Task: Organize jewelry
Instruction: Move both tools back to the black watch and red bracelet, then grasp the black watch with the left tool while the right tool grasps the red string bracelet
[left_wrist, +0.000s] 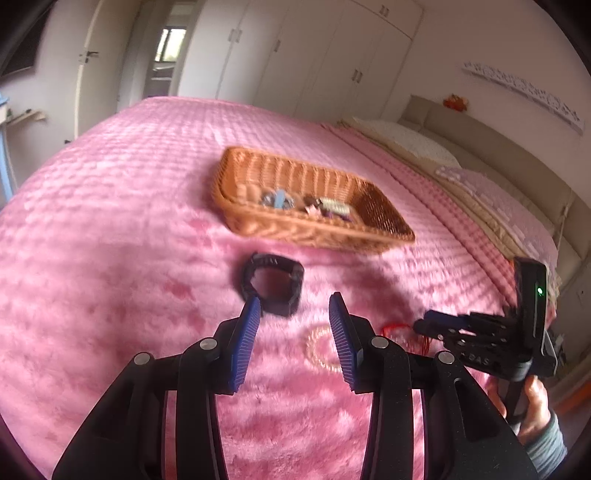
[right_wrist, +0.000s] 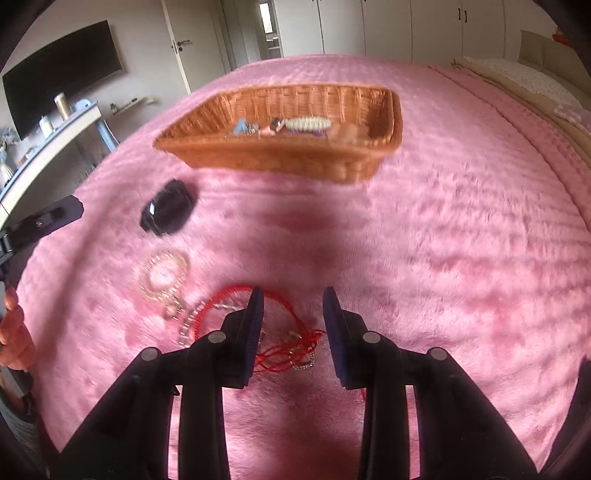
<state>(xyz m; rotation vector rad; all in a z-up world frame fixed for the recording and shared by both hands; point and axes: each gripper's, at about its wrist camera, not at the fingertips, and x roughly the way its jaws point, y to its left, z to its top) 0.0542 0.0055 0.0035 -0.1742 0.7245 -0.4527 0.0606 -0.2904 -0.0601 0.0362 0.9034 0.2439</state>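
Observation:
A wicker basket (left_wrist: 384, 221) (right_wrist: 391, 107) holding several jewelry pieces sits on the pink bedspread. A black bracelet (left_wrist: 273, 284) (right_wrist: 168, 208) lies in front of it. A pearl bracelet (left_wrist: 317, 347) (right_wrist: 164, 277) and a red cord necklace (left_wrist: 400, 332) (right_wrist: 288, 321) lie nearer. My left gripper (left_wrist: 294, 306) is open and empty, its left fingertip at the black bracelet's near edge. My right gripper (right_wrist: 293, 299) (left_wrist: 424, 325) is open and empty, low over the red necklace.
The pink bedspread (left_wrist: 129, 221) (right_wrist: 461, 240) covers the bed. Pillows (left_wrist: 413, 144) lie at the headboard on the right. A desk with a bottle (right_wrist: 62, 107) and a wall TV (right_wrist: 62, 70) stand left of the bed. Wardrobes (left_wrist: 314, 55) line the far wall.

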